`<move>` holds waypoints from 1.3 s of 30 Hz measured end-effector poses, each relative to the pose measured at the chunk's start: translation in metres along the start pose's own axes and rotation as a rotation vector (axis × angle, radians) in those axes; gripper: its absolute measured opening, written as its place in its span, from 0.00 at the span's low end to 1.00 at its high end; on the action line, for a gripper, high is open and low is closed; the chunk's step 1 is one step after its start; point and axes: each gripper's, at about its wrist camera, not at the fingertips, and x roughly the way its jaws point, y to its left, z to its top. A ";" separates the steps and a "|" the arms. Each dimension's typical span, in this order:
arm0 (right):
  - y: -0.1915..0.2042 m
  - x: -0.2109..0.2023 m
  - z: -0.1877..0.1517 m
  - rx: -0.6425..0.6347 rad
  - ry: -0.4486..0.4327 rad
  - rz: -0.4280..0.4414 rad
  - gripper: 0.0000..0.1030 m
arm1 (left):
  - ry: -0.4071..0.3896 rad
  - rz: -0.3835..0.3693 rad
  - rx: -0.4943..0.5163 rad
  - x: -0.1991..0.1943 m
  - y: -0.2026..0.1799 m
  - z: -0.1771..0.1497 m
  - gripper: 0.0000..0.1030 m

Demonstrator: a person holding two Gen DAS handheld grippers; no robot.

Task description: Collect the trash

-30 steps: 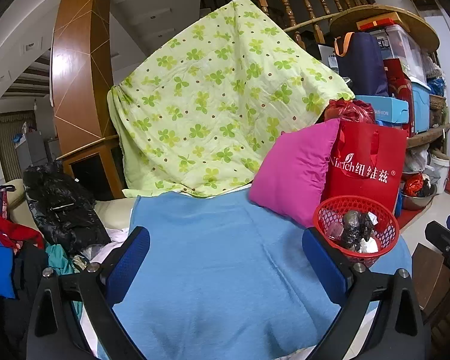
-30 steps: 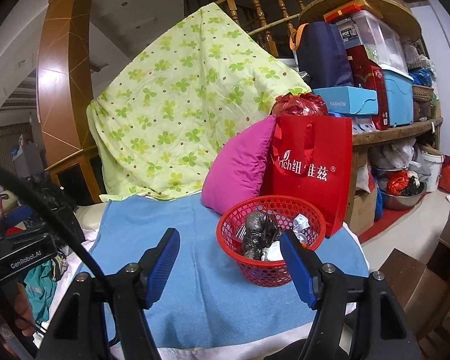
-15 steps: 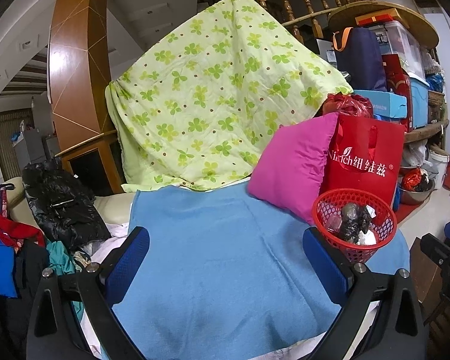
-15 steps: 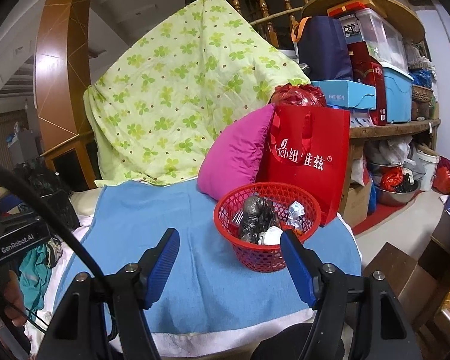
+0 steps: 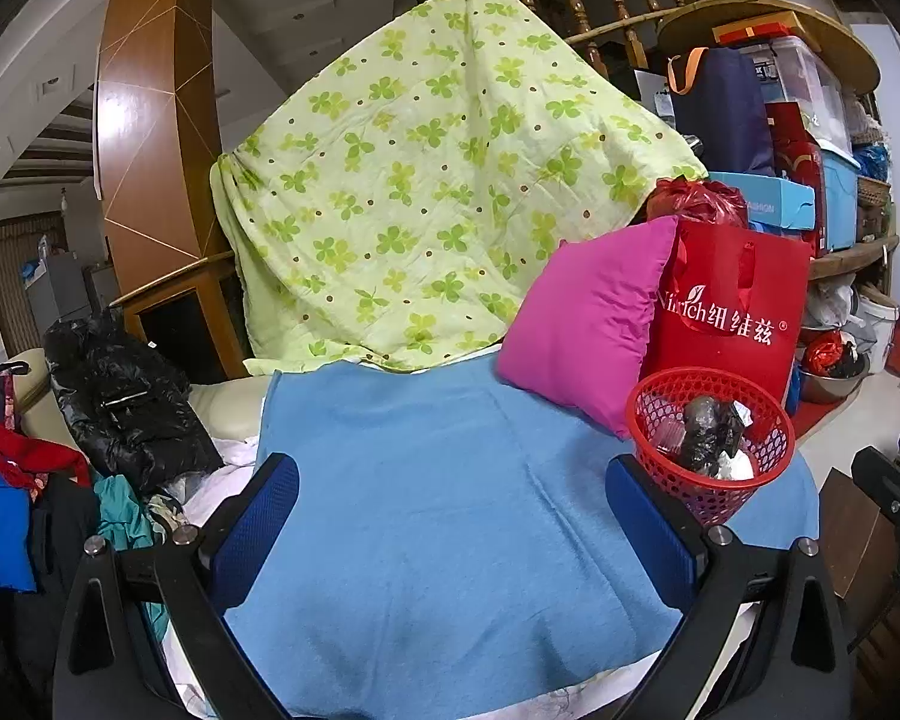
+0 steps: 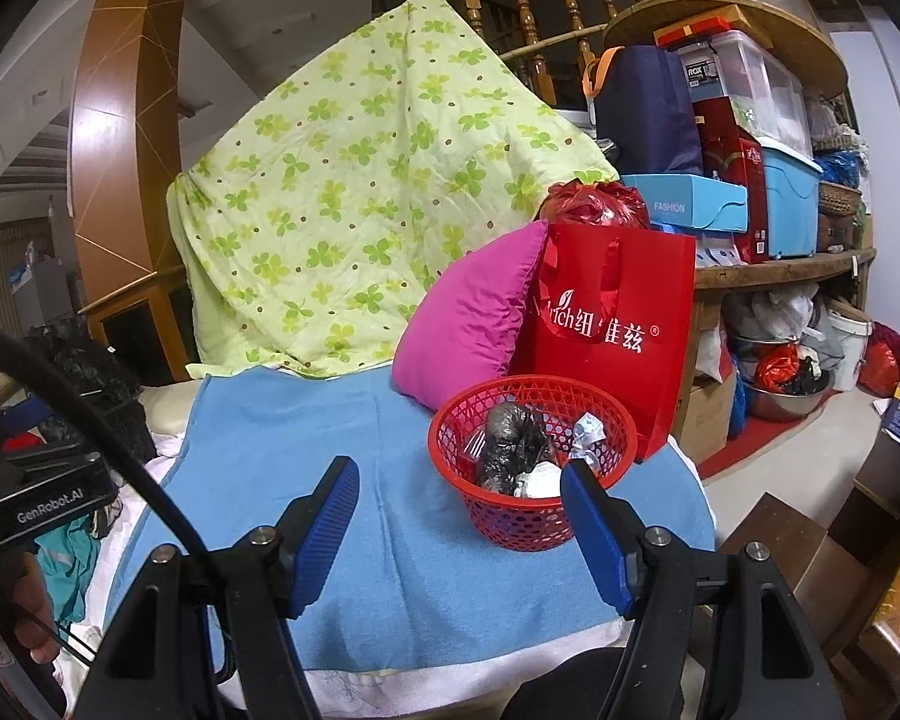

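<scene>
In the left wrist view, the left tool (image 5: 453, 531) is seen released and empty over the blue towel (image 5: 438, 516). The red basket (image 5: 711, 456) with trash (image 5: 705, 432) stands by a red bag (image 5: 732, 306) printed "Nirich".

In the right wrist view, the right tool (image 6: 459, 531) is also released and empty. "FASHION" is read on a blue box (image 6: 684, 201), "GenRobot.AI" on the other tool's body (image 6: 42, 495).

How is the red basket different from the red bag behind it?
The red basket is round, low and open mesh, so the crumpled trash inside shows; the red bag is tall, flat-sided and solid, with white lettering. The basket sits out on the blue blanket; the bag stands upright behind it, beside the pink pillow. Both are bright red.
</scene>
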 end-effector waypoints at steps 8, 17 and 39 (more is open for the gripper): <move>0.003 0.002 0.000 -0.003 0.011 0.005 0.71 | 0.006 0.000 0.001 0.000 0.002 -0.003 0.99; 0.003 0.002 0.000 -0.003 0.011 0.006 0.71 | 0.013 -0.005 0.000 0.000 0.003 -0.006 0.99; 0.006 0.004 -0.002 -0.010 0.016 0.007 0.71 | 0.022 -0.012 0.005 0.002 0.006 -0.011 0.99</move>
